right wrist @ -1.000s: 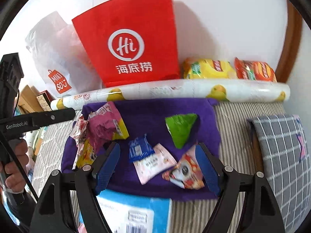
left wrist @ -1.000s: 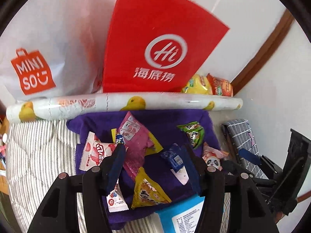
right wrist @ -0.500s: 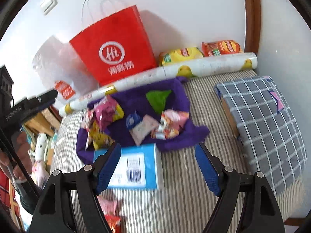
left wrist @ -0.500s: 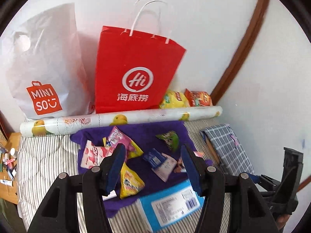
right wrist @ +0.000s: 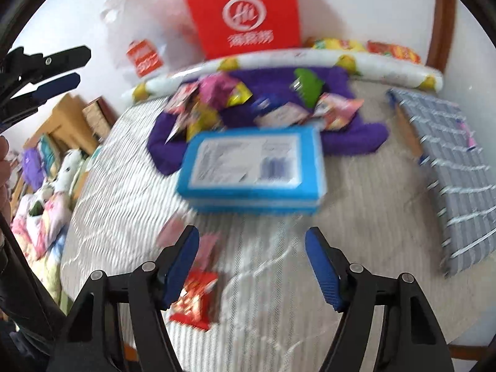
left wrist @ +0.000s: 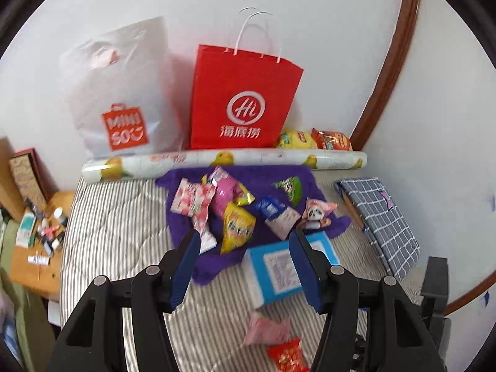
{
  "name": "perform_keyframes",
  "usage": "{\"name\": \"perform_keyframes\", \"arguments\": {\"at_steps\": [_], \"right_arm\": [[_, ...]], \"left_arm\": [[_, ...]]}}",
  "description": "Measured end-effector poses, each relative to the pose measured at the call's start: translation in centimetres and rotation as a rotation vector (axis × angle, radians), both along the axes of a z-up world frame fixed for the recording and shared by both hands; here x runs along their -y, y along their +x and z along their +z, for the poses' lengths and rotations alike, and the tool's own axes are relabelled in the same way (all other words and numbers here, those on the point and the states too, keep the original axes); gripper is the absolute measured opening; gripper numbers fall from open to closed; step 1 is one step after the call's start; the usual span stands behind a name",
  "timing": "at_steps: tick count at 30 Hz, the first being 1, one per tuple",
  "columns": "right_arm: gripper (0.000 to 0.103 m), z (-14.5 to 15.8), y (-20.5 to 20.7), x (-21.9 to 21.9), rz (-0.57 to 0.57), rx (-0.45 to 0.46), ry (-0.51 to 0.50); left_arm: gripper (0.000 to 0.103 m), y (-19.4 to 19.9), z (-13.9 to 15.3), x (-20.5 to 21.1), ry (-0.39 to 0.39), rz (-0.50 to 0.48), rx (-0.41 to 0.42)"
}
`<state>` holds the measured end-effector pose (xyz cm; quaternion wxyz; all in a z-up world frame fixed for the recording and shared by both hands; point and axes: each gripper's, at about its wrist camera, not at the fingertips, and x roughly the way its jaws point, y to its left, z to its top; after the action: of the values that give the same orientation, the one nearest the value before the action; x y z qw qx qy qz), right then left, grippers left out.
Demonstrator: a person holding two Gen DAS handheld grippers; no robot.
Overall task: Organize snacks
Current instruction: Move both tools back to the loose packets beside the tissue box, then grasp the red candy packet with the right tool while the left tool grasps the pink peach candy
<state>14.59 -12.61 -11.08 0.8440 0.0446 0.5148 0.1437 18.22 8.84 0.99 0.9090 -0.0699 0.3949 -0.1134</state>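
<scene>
From the left wrist, the left gripper [left wrist: 243,248] hangs with jaws apart and empty above the bed [left wrist: 124,217], where snacks [left wrist: 235,226] lie on a purple cloth [left wrist: 214,266] beside a blue box [left wrist: 279,272]. From the right wrist, the right gripper [right wrist: 252,248] has jaws parted but just closing, nothing between them, over the striped bed near a red packet [right wrist: 193,300], with the box just beyond.

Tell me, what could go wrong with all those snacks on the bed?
1. The red packet and pink packet lie apart from the pile on the purple cloth, near the bed's front, so they might get missed or knocked off.
2. The snacks on the cloth overlap, like the yellow packet and pink one beside it, so a hand-held gripper could pinch two together.
</scene>
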Motion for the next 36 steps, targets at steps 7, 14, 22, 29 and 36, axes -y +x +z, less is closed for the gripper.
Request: {"name": "perform_keyframes", "arguments": {"at_steps": [7,14,22,29,36], "right_arm": [[0.071,-3.2,-2.5,-2.6,0.033,-0.059,0.021],[0.071,-6.6,-3.7,-5.2,0.046,-0.112,0.014],[0.066,-7.9,-4.7,-7.7,0.041,-0.020,-0.097],[0.040,-7.8,-5.1,-6.6,0.065,0.017,-0.126],[0.040,-6.2,-5.0,-0.5,-0.056,0.087,-0.134]], "left_arm": [[0.057,-3.2,-2.4,-1.7,0.008,0.014,-0.040],[0.057,-4.8,-5.0,-3.4,0.000,0.023,-0.080],[0.057,-5.1,-7.7,-3.4,0.008,0.012,-0.131],[0.057,-4.9,-10.4,-1.2,0.006,-0.026,-0.177],[0.058,-4.2,-13.6,2.8,0.046,-0.100,-0.242]]}}
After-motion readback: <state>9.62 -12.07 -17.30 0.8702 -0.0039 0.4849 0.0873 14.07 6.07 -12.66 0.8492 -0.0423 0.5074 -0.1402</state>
